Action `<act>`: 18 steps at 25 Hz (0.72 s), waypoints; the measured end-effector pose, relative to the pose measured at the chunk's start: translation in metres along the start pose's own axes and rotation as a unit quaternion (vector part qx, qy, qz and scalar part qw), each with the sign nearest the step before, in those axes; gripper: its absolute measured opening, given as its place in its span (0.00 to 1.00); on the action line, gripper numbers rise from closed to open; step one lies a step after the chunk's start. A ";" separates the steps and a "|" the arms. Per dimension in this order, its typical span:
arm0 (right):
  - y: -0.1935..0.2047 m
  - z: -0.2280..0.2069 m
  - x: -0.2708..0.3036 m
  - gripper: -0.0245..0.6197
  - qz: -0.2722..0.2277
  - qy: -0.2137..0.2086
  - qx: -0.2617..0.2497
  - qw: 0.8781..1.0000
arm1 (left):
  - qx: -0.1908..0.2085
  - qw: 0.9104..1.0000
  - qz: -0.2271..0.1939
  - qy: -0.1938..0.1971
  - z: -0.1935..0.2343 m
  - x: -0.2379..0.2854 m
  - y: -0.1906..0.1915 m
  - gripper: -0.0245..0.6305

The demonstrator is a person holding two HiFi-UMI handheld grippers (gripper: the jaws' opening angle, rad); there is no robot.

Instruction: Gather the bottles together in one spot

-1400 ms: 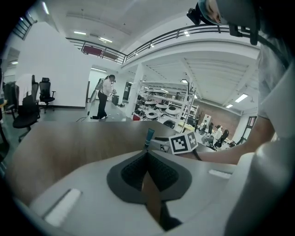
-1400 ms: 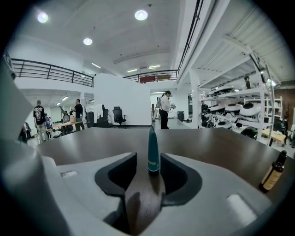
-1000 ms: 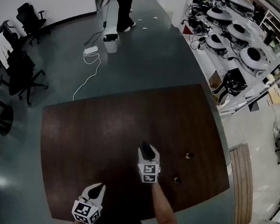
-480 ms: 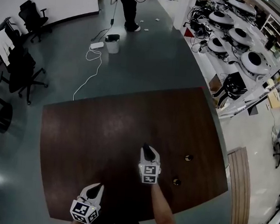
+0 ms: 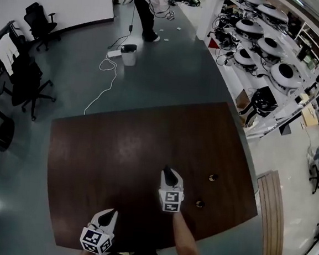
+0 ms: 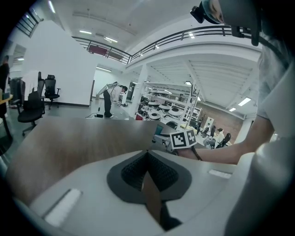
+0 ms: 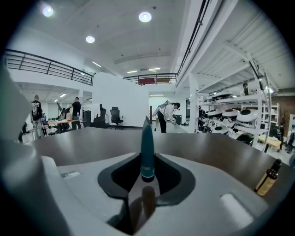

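Right gripper (image 7: 147, 159): jaws, having just been closing, are now pinching upright teal bottle (image 7: 147, 138) | left gripper (image 6: 148, 161): idling shut, empty | amber bottle (image 7: 268, 177) and second bottle (image 5: 213, 177) waiting at right gripper's three o'clock | pickup seemingly secured, carrying likely next.

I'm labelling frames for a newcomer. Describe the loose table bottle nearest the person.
Find the dark wooden table, then its right side, where two small bottles sit apart. Yours is the bottle nearer the person's edge; the other bottle lies farther back and slightly right.
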State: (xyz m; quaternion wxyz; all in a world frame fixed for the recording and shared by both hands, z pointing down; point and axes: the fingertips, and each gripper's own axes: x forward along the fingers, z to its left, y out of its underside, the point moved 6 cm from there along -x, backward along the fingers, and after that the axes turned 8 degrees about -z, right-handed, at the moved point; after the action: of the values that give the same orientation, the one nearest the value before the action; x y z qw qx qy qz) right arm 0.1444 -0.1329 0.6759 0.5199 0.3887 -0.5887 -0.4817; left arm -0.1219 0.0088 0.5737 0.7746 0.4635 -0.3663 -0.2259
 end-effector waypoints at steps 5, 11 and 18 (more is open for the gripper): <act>-0.012 0.007 -0.030 0.19 -0.005 -0.005 -0.010 1.000 | 0.004 1.000 -0.016 0.001 -0.008 -0.014 -0.001 0.04; -0.019 0.027 -0.071 0.19 -0.012 -0.019 -0.016 1.000 | 0.006 1.000 -0.031 -0.001 -0.014 -0.036 0.003 0.04; -0.024 0.048 -0.111 0.19 -0.017 -0.031 -0.016 0.999 | 0.011 0.999 -0.048 -0.010 -0.017 -0.061 0.007 0.04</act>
State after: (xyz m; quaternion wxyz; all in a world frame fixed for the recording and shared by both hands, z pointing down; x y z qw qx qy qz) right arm 0.1134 -0.0240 0.6266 0.4997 0.3749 -0.5902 -0.5113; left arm -0.1470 0.0634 0.5525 0.7539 0.4865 -0.3540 -0.2638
